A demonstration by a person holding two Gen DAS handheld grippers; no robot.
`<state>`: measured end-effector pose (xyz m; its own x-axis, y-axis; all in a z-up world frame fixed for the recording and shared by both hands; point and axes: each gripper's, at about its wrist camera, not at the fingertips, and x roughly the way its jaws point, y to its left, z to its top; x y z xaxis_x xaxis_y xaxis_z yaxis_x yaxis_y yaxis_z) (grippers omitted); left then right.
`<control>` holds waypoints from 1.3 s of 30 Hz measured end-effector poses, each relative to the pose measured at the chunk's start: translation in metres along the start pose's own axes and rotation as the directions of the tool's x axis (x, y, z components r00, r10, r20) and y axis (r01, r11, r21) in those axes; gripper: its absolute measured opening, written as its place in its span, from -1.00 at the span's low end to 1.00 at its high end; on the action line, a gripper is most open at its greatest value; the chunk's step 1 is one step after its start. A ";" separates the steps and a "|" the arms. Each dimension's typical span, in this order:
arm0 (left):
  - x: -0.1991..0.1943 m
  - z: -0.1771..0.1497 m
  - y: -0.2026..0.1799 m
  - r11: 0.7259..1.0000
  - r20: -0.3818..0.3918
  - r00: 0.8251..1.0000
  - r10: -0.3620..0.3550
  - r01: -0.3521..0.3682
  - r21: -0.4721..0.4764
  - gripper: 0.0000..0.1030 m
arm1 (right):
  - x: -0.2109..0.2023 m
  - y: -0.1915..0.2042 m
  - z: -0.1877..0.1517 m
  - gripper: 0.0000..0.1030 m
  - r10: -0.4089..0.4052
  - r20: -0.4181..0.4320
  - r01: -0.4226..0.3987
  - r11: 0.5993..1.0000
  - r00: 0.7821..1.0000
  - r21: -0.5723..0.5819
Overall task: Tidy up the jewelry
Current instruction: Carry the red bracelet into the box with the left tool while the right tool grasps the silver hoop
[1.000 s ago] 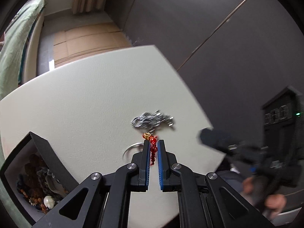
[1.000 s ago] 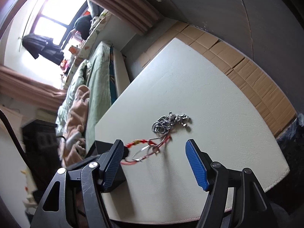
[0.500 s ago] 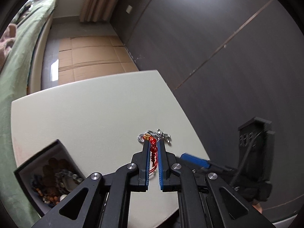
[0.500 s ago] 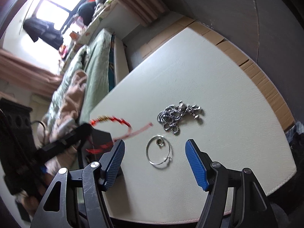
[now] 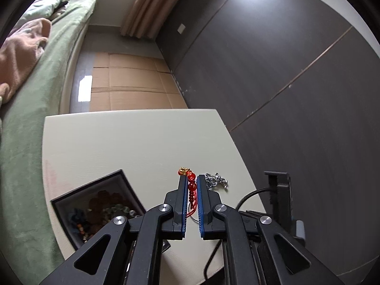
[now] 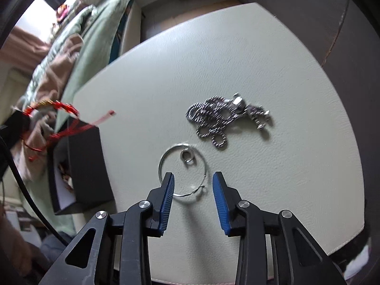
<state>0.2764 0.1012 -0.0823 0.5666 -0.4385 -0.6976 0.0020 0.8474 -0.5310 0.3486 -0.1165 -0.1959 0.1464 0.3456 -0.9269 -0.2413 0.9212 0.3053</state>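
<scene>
- The left gripper (image 5: 191, 178) has its two blue-padded fingers (image 5: 183, 204) drawn almost together, nearly parallel, pinching a red beaded bracelet (image 5: 192, 185) — the beads stick out just past the tips.
- From the right wrist view the left gripper (image 6: 16, 121) shows at the far left edge, blurred, with the bracelet (image 6: 54, 109) dangling from it.
- The right gripper (image 6: 192, 178) is spread wide, nothing between its blue pads (image 6: 167, 199) — the fingers angle outward and point forward and down.
</scene>
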 end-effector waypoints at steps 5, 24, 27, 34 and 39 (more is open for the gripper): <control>-0.018 -0.002 0.011 0.999 0.041 0.999 -0.021 0.022 -0.037 -0.86 | 0.000 0.015 -0.001 -0.58 -0.127 -0.001 0.127 0.990 0.992 -0.062; -0.059 -0.021 0.039 0.993 0.148 0.989 -0.023 0.039 -0.109 -0.86 | -0.039 0.029 -0.001 -0.93 -0.190 0.056 0.196 0.973 0.980 -0.124; -0.062 -0.025 0.044 0.993 0.155 0.988 0.007 0.012 -0.118 -0.86 | -0.056 0.035 0.002 -0.93 -0.148 0.094 0.158 0.980 0.985 -0.121; -0.051 -0.025 0.069 0.975 0.110 0.994 -0.004 0.029 -0.222 -0.82 | -0.079 0.063 0.008 -0.93 -0.027 0.154 0.047 0.990 0.988 -0.130; -0.060 -0.026 0.074 0.969 0.174 0.985 0.004 0.039 -0.245 0.66 | -0.073 0.085 0.008 -0.93 0.056 0.154 -0.034 0.989 0.986 -0.141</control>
<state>0.2212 0.1827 -0.0921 0.7012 -0.3760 -0.6058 -0.1781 0.7304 -0.6594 0.3246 -0.0621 -0.1008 0.2786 0.4201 -0.8636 -0.3787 0.8744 0.3032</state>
